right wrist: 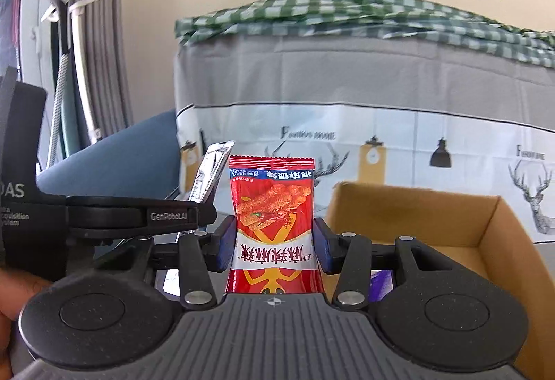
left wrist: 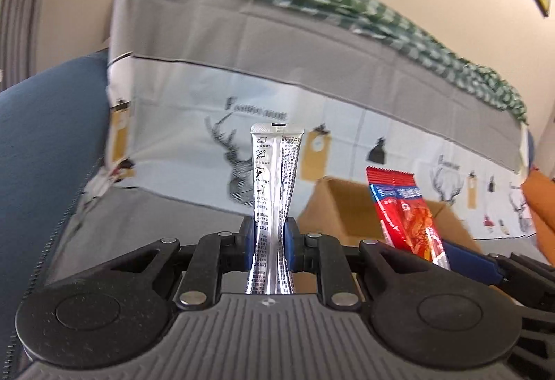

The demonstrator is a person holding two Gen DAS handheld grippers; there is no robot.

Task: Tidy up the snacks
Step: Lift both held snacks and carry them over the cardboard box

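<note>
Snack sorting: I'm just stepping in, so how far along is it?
Done: a purple item seems to lie in the cardboard box. In hand: the left tool pinches a silver stick packet, the right tool a red snack bag. Left: placing both; neither is in the box.

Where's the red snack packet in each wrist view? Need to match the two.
Left wrist: red snack packet at right of centre, tilted, held by the right gripper coming in from the right edge.
Right wrist: centre, upright, clamped between the blue pads.
Shared landmark: the open cardboard box, just behind the packet in both views.
</note>
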